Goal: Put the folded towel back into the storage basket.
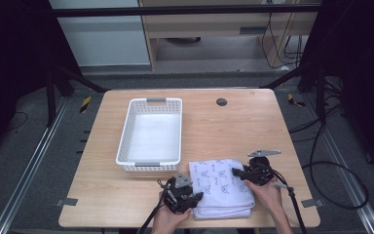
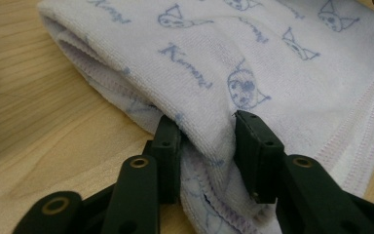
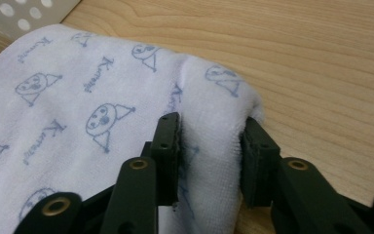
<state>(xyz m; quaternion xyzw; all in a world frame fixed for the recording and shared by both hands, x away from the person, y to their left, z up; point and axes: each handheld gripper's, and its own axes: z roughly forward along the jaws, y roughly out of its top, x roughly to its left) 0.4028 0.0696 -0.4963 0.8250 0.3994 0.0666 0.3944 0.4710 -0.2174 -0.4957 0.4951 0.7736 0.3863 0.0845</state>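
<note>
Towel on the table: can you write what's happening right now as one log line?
left gripper: shut on towel | right gripper: shut on towel | towel: folded, on table | basket: empty

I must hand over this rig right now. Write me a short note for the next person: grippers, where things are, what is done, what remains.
Left gripper: fingers shut on the folded towel, at its near left corner.
Right gripper: fingers shut on the towel at its right edge.
Towel: folded, lying flat on the table, just right of the near end of the white basket.
Basket: holds nothing.
Done: both grips are made.
Left, probably: lift the towel and place it in the basket.
</note>
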